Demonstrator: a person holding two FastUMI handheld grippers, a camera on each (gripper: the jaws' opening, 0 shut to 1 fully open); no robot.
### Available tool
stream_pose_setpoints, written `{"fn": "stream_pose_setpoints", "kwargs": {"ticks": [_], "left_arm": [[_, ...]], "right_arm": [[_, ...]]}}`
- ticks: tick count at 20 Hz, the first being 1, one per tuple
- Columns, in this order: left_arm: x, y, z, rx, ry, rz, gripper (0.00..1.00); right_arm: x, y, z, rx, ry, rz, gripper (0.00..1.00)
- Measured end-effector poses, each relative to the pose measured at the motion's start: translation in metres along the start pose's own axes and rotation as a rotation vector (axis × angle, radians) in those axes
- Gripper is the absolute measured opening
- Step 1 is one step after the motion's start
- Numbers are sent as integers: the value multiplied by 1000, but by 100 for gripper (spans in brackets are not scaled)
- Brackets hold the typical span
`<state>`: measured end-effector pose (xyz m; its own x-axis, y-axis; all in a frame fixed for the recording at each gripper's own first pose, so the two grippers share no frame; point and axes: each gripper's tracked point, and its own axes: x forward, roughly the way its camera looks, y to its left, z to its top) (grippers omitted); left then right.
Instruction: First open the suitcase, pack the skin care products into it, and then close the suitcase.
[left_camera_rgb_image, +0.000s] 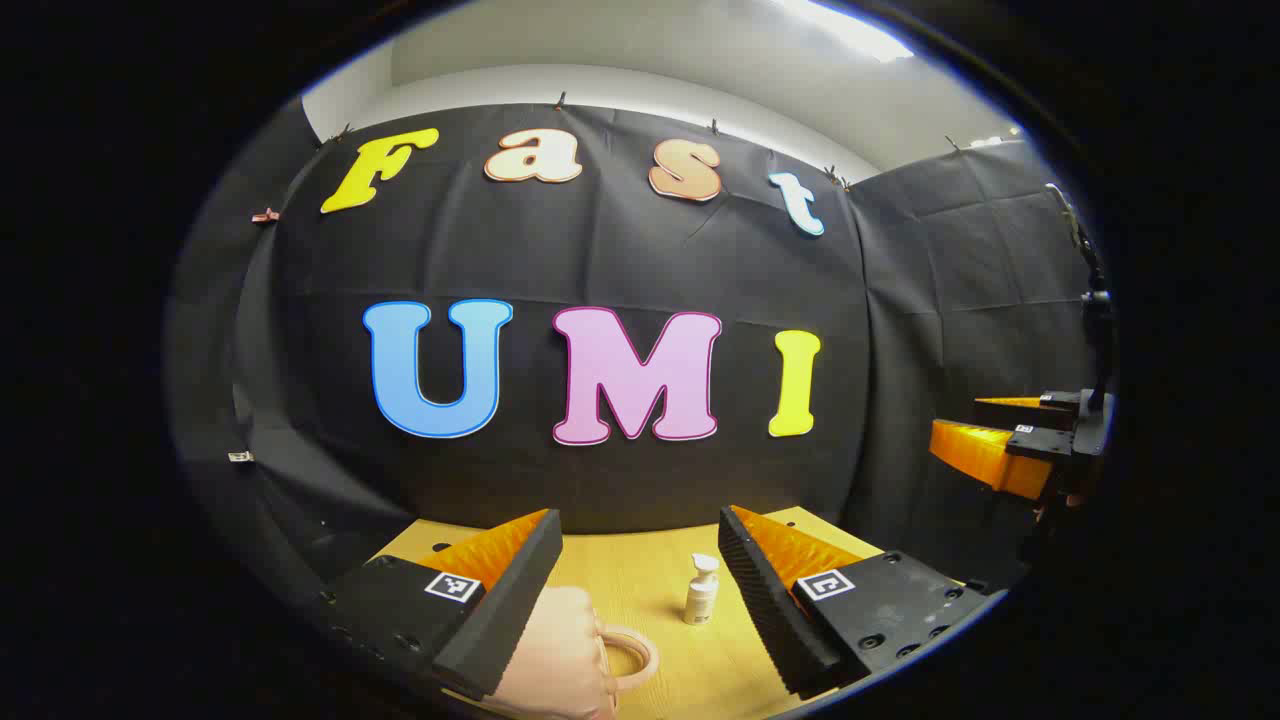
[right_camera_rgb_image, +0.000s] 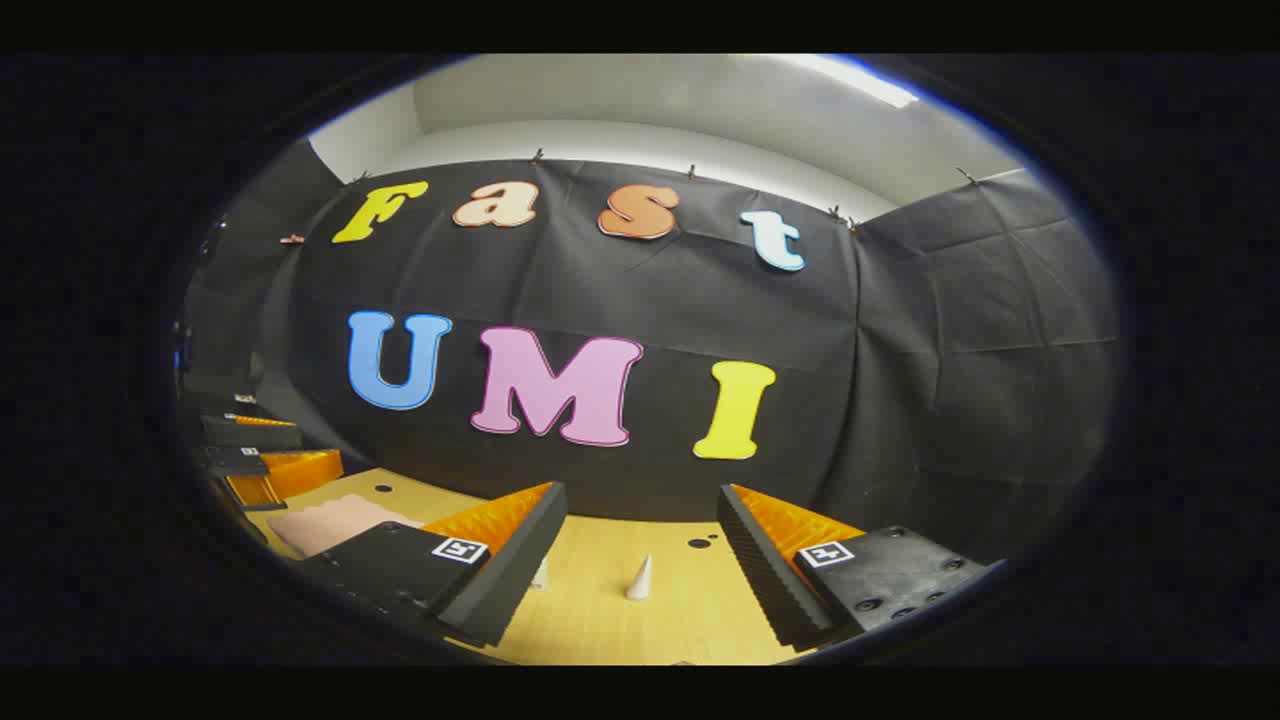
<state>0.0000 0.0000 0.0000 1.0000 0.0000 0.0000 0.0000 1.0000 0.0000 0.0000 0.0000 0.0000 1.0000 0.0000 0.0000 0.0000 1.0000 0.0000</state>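
Observation:
A pink suitcase (left_camera_rgb_image: 560, 650) lies shut on the wooden table (left_camera_rgb_image: 640, 570), its loop handle (left_camera_rgb_image: 630, 655) facing right, just below my left gripper (left_camera_rgb_image: 640, 520). That gripper hangs open above it, with nothing between its fingers. A small white pump bottle (left_camera_rgb_image: 701, 590) stands upright on the table beside the handle. In the right gripper view, my right gripper (right_camera_rgb_image: 640, 495) is open and empty over the table (right_camera_rgb_image: 600, 620). A white cone-shaped cap (right_camera_rgb_image: 640, 578) pokes up between its fingers, and a second white tip (right_camera_rgb_image: 541, 575) peeks out by the left finger. The suitcase (right_camera_rgb_image: 330, 522) lies to the left.
The black cloth wall closes the table's far side and right side. My right gripper (left_camera_rgb_image: 1010, 450) hovers at the right edge of the left gripper view; my left gripper (right_camera_rgb_image: 265, 465) sits at the left edge of the right gripper view. Small dark holes (right_camera_rgb_image: 700, 543) dot the tabletop.

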Motion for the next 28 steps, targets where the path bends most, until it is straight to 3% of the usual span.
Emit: {"fn": "stream_pose_setpoints", "kwargs": {"ticks": [6, 16, 28], "left_arm": [[6, -11, -2, 9, 7, -11, 99], [10, -9, -5, 32, 14, -6, 99], [22, -26, -42, 3, 104, -34, 99]], "right_arm": [[2, -6, -9, 32, 23, -16, 96], [16, 5, -9, 35, 18, 21, 96], [22, 4, -11, 61, -35, 29, 96]]}}
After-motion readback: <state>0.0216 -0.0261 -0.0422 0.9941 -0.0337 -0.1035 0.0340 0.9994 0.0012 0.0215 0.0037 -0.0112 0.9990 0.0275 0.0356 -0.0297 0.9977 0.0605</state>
